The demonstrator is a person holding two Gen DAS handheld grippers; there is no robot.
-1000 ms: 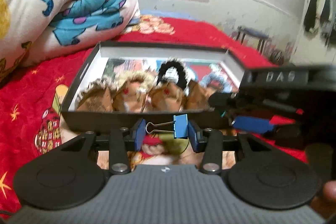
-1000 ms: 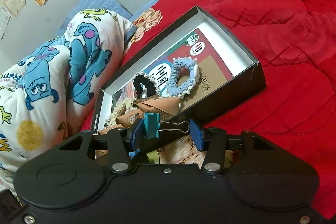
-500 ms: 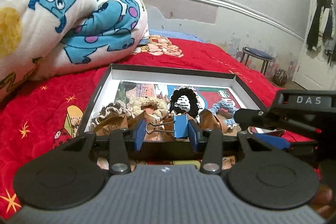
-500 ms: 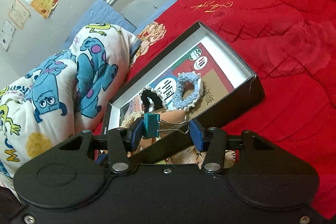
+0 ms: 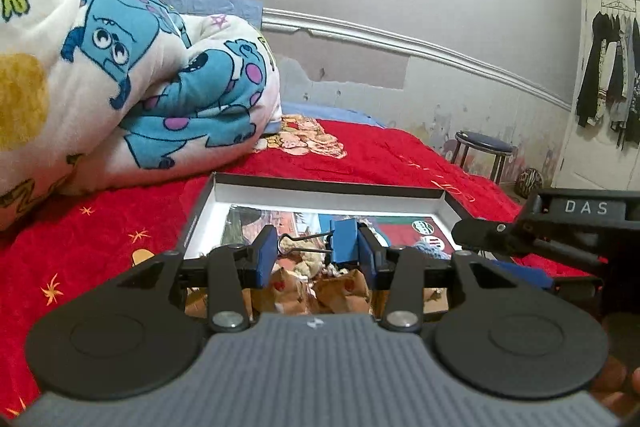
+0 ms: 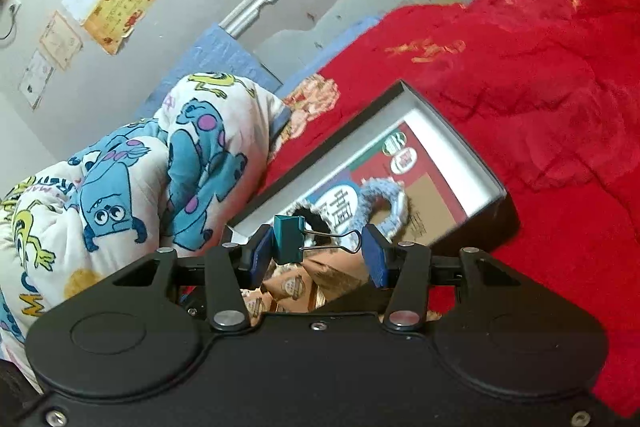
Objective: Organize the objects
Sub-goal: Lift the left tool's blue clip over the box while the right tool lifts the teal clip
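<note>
left wrist: left gripper [image 5: 318, 253] clamped blue binder clip [image 5: 344, 242] at frame centre, above box [image 5: 400, 191] | right wrist: right gripper [image 6: 318, 253] clamped teal binder clip [image 6: 289, 239] centre-frame | advice: lower each over bare box floor, clear of scrunchies, before letting go

My left gripper [image 5: 318, 253] clamps a blue clip [image 5: 344, 242] sideways, clip body against my right pad, wire handles toward the left pad. Just beyond it sits an open black box [image 5: 328, 189] on the red bedspread [image 5: 100, 227]; inside I see a printed sheet, crochet rings and brown paper pieces, partly hidden. Right gripper [image 5: 560, 239] pokes in from the right edge. Cartoon quilt [image 5: 120, 87] piled left, stool [image 5: 484, 151] by the wall.
</note>
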